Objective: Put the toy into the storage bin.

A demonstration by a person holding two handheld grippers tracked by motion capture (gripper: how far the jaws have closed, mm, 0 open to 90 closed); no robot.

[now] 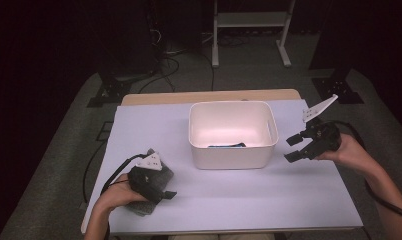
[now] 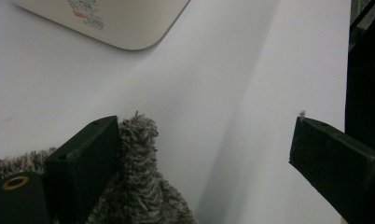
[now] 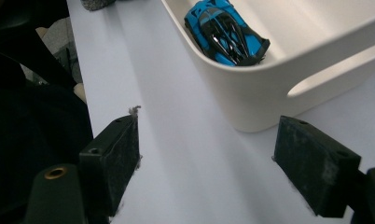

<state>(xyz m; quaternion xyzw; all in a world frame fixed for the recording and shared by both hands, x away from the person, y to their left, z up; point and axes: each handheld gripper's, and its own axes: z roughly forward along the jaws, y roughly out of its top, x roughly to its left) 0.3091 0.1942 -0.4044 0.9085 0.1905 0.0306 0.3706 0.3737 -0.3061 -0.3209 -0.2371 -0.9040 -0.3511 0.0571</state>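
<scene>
The work in hand looks like gathering loose things into the white bin at the middle of the table, and it appears about half done. A blue toy car already lies inside the bin, against the wall nearest the person; in the high view just a sliver of it peeks over that near rim. What is left is the grey fuzzy cloth, which sits on the table at the person's left, well apart from the bin. The left tongs rest right on it, and in the left gripper view they stand released and wide: one jaw lies against the cloth's shaggy edge, the other is off over bare table, so nothing is clamped yet. The right tongs hang just beside the bin's right end, also released, with only table surface between the jaws and nothing carried. Judging from this, the remaining steps are closing the left tongs on the cloth, lifting it, and dropping it into the bin beside the car.
</scene>
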